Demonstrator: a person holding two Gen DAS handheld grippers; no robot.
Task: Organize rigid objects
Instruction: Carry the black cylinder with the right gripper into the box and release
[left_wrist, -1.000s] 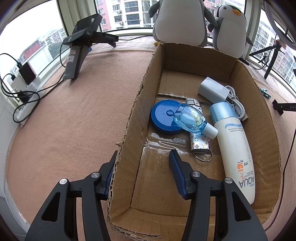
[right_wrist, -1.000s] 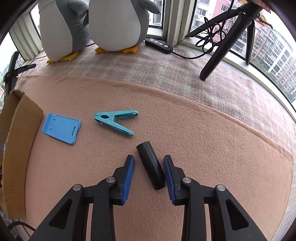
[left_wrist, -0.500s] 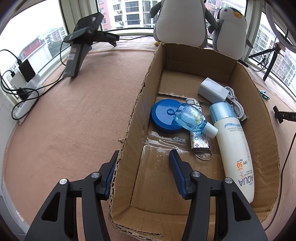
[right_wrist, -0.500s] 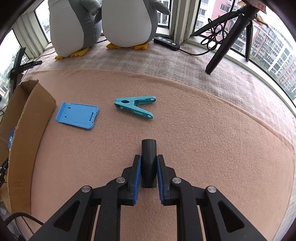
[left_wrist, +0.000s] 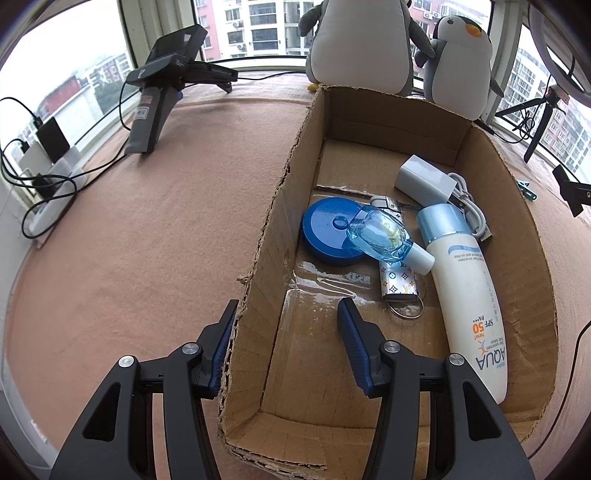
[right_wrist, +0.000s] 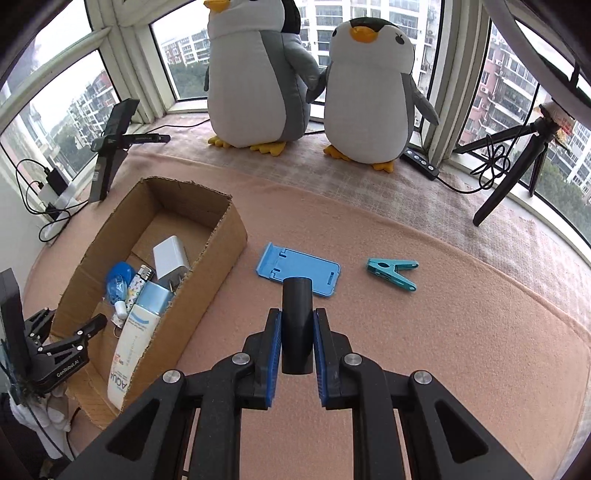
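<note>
Lifted off the pink blanket (right_wrist: 461, 332), black tube (right_wrist: 297, 314) faces bay windows (right_wrist: 491, 74).

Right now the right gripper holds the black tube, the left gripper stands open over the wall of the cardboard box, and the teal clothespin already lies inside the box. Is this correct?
Not fully. The right gripper does hold the black tube, and the left gripper is open astride the cardboard box wall. But the teal clothespin lies on the pink cloth outside the box, beside the blue phone stand, as the right wrist view shows.
</note>
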